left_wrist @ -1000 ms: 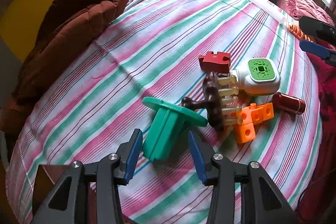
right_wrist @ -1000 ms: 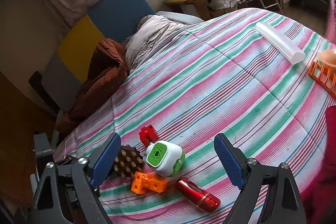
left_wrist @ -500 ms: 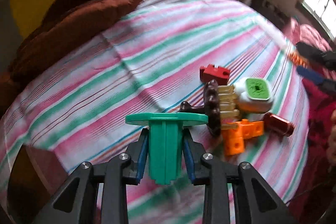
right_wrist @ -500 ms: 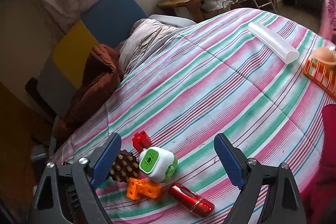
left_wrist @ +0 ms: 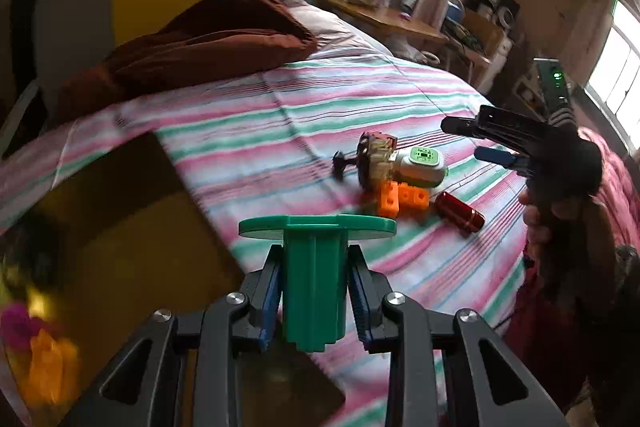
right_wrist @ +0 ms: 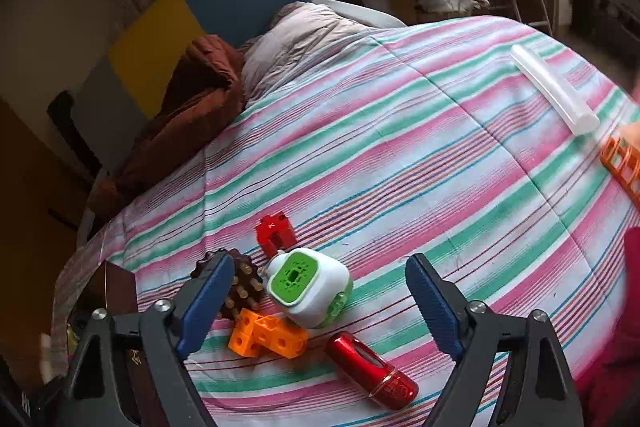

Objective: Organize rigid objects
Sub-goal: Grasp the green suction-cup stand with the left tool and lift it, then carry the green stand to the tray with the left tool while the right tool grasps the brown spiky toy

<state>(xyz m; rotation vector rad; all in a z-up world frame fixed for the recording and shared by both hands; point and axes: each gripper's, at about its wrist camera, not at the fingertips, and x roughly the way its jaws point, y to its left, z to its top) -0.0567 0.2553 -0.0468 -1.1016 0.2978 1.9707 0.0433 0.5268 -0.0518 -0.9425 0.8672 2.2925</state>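
Observation:
My left gripper (left_wrist: 315, 255) is shut on a green flanged plastic piece (left_wrist: 314, 291), held flange forward above the striped bedspread (left_wrist: 320, 107). Further out on the bed lies a pile: a white-and-green device (right_wrist: 308, 291), a brown peg wheel (right_wrist: 242, 287), orange cubes (right_wrist: 268, 337), a red block (right_wrist: 276, 231) and a red metallic cylinder (right_wrist: 372, 371). My right gripper (right_wrist: 320, 263) hovers over that pile with its jaws closing. The device lies below and between its fingers, and the pads do not touch it. In the left wrist view the right gripper (left_wrist: 468, 139) hangs just right of the pile.
A brown cardboard box (left_wrist: 120, 227) stands at the bed's near left edge, with blurred colourful toys beside it. A clear tube (right_wrist: 554, 93) and an orange basket (right_wrist: 622, 167) lie at the far right. A brown blanket (right_wrist: 192, 107) and a grey pillow (right_wrist: 300, 39) fill the head end.
The left gripper shut on the green piece, lifted it off the bed and swung left toward the box. The right gripper came closer to the toy pile, jaws slightly narrower.

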